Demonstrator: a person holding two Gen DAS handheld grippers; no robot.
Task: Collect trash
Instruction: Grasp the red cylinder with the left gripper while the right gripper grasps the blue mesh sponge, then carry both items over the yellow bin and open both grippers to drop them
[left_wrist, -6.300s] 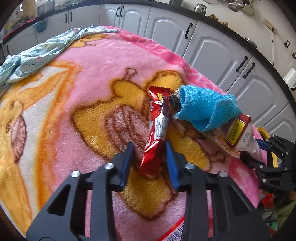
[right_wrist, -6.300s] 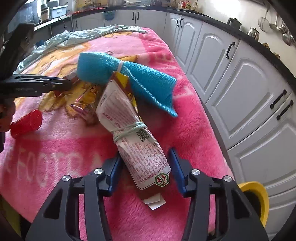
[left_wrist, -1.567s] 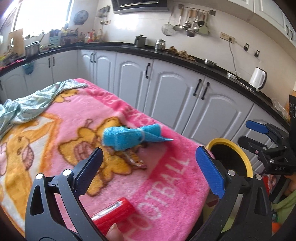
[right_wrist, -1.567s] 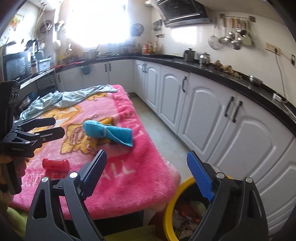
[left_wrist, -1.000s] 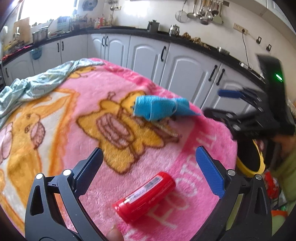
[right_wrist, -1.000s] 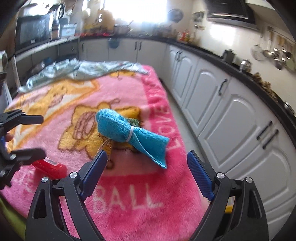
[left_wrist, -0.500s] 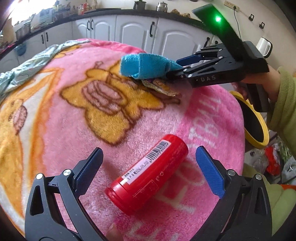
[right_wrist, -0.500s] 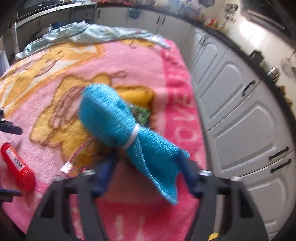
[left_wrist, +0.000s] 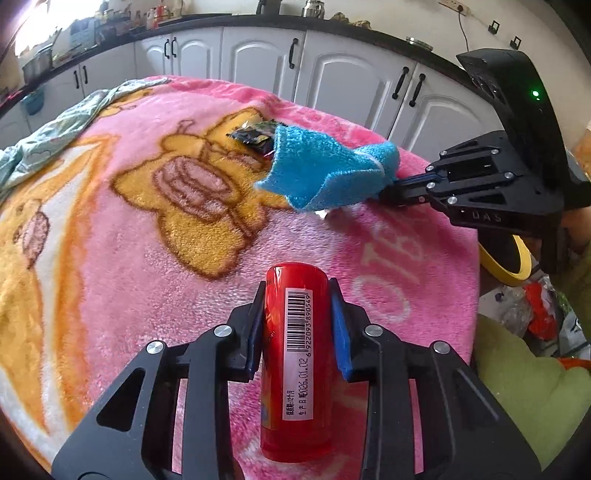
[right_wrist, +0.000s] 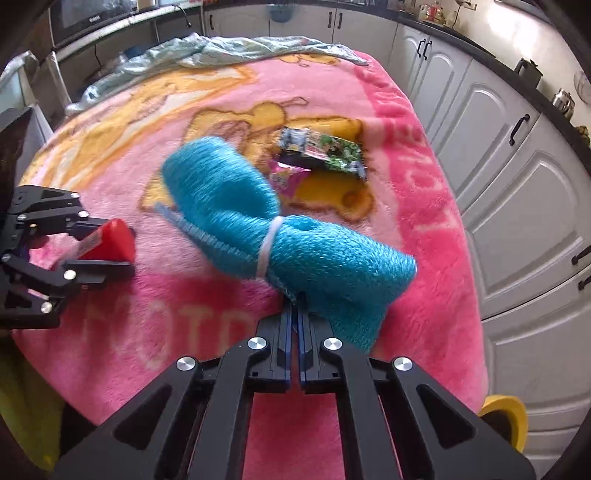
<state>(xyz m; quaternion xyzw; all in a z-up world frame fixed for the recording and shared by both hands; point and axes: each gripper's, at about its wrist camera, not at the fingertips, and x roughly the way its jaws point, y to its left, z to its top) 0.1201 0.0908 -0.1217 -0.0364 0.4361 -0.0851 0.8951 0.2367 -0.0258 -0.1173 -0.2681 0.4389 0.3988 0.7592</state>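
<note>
The left gripper (left_wrist: 297, 328) is closing on a red can (left_wrist: 295, 354), which stands between its blue pads with the barcode label facing the camera; both pads touch its sides. The can sits near the front edge of a pink blanket (left_wrist: 122, 266) that covers the table. The right gripper (right_wrist: 295, 314) has its jaws pressed together, pinching the edge of a blue cloth (right_wrist: 280, 240) tied round its middle with a white band. The cloth lies near the blanket's right edge. Just behind it rest a green wrapper (right_wrist: 325, 149) and a pink wrapper (right_wrist: 290, 177). A yellow-rimmed bin (right_wrist: 504, 413) stands on the floor off the blanket's front right corner.
</note>
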